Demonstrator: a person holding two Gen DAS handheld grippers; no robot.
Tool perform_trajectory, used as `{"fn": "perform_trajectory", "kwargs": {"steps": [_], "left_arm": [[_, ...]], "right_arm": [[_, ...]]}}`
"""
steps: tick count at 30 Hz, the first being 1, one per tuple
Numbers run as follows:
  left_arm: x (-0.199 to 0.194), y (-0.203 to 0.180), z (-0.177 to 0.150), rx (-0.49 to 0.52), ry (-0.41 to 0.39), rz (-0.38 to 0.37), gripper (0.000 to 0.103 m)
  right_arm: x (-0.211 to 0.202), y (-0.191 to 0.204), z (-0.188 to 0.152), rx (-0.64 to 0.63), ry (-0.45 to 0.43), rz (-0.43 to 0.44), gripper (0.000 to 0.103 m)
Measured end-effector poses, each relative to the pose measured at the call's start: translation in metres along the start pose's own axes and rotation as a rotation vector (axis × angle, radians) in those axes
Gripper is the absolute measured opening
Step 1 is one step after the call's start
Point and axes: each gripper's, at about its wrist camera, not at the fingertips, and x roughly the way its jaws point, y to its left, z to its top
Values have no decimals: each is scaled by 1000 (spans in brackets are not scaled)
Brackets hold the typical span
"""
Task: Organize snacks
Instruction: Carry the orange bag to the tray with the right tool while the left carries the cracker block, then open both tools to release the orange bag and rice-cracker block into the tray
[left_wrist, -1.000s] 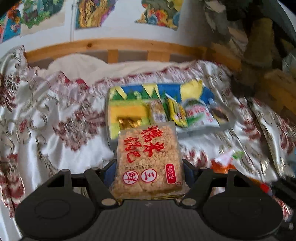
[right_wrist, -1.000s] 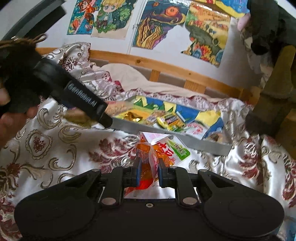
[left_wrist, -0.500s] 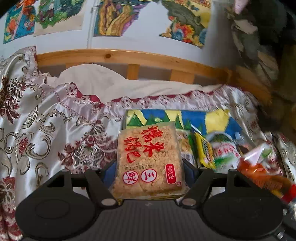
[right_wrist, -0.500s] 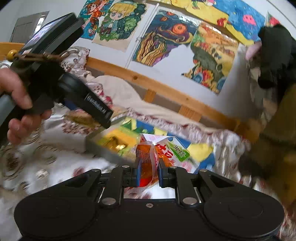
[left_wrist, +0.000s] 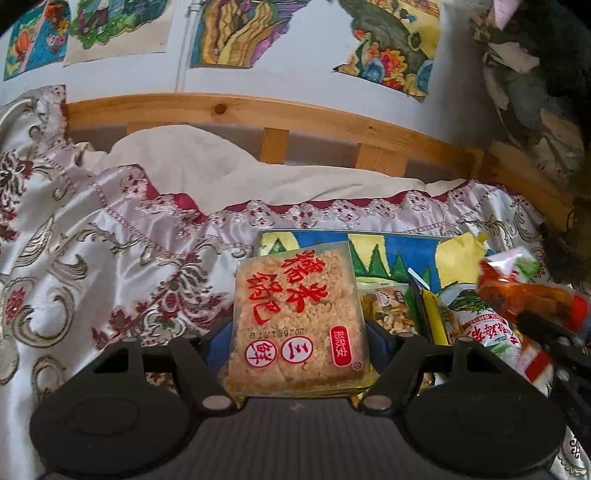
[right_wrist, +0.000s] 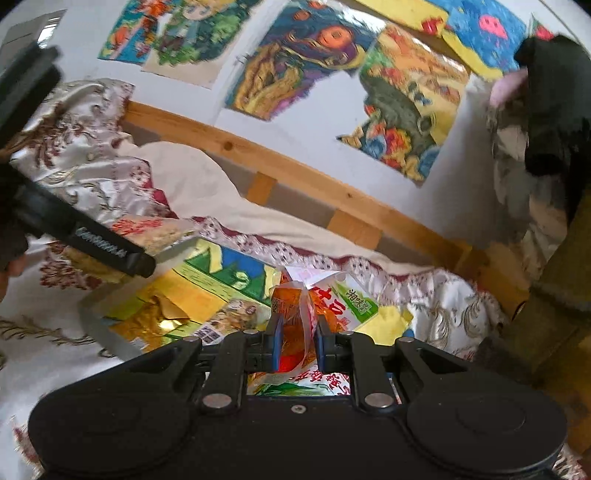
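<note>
Left claw (left_wrist: 297, 332) clenched on rice-cracker pack (left_wrist: 297, 314), held above tray (left_wrist: 406, 242) edge; right claw (right_wrist: 297, 345) at 3 o'clock pinching orange pouch (right_wrist: 295, 317) – both over the tray; risk: claws collide, slick film slips onto bedspread (left_wrist: 110, 258)

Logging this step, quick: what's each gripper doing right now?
Left gripper: closed on the rice cracker pack.
Right gripper: closed on the orange snack packet.

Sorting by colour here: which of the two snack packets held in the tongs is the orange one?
The orange packet pinched in the right tongs; the left tongs hold a beige rice-cracker pack with red lettering.
</note>
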Motion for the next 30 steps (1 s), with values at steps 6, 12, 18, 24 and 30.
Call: {"fn": "perform_trajectory", "kwargs": {"steps": [6,12,18,24,30], "left_arm": [[7,-11,-5,39,-6,-21,76],[22,-10,-9,14,47,-14,76],[33,-15,-13,33,72,-15,76],[37,-14,-15,29,95,-21,76],[40,-15,-18,40,106,-11,78]], "right_arm": [[25,3,-5,40,49,-1,18],[42,9,-9,45,87,-6,18],[55,9,-7,42,120,-12,19],[57,12,-5,30,128,-13,19],[59,13,-6,44,141,-12,24]]}}
